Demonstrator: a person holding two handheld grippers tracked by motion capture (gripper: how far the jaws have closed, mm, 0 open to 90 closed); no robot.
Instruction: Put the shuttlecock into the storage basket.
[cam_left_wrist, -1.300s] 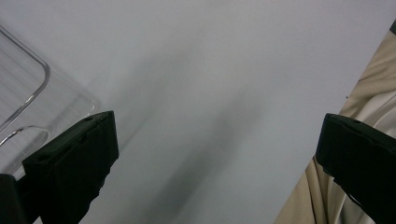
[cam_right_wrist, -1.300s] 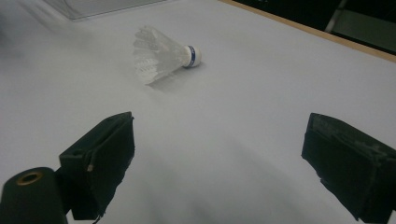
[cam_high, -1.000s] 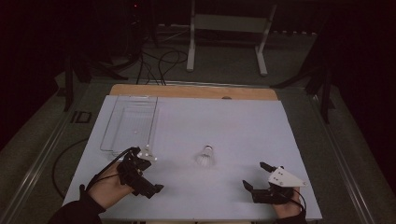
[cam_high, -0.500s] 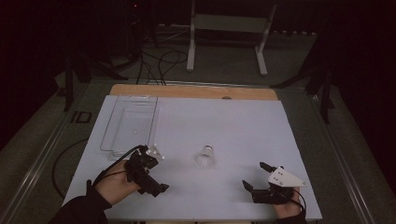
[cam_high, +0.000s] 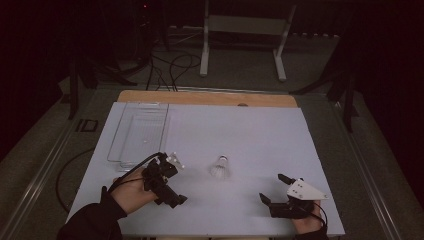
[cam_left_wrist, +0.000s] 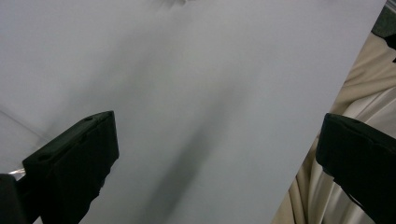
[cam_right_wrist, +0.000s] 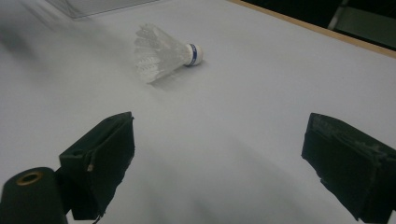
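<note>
Shuttlecock of white feathers with a white cork tip and a blue band (cam_right_wrist: 163, 53) lies on its side near the middle of the white counter (cam_high: 250, 135), its cork end pointing away from the person and its skirt flaring toward the near edge; in the high view the shuttlecock sits between the two hands, apart from both. Left of it, near the far-left part of the counter, stands a clear plastic rectangular tray (cam_high: 137, 132), and a small clear piece that I cannot identify lies just off the tray's near corner. The left claw (cam_high: 167, 187) hangs low over the counter beside that corner, jaws spread wide with nothing between them, and its own view looks across bare counter to the edge, where pale cloth shows beyond. The right claw (cam_right_wrist: 219, 158) rests near the counter's near-right edge, jaws also wide and empty, aimed at the shuttlecock, which lies well ahead of it. Judging from this, the pick-up has not begun, and the risks lie in the feathers: closing on the skirt rather than the cork could crush or bend them, and a jaw coming in low from the side might nudge the light shuttlecock so that it rolls on its cone out of line. A claw coming in from the left could also knock the tray.
</note>
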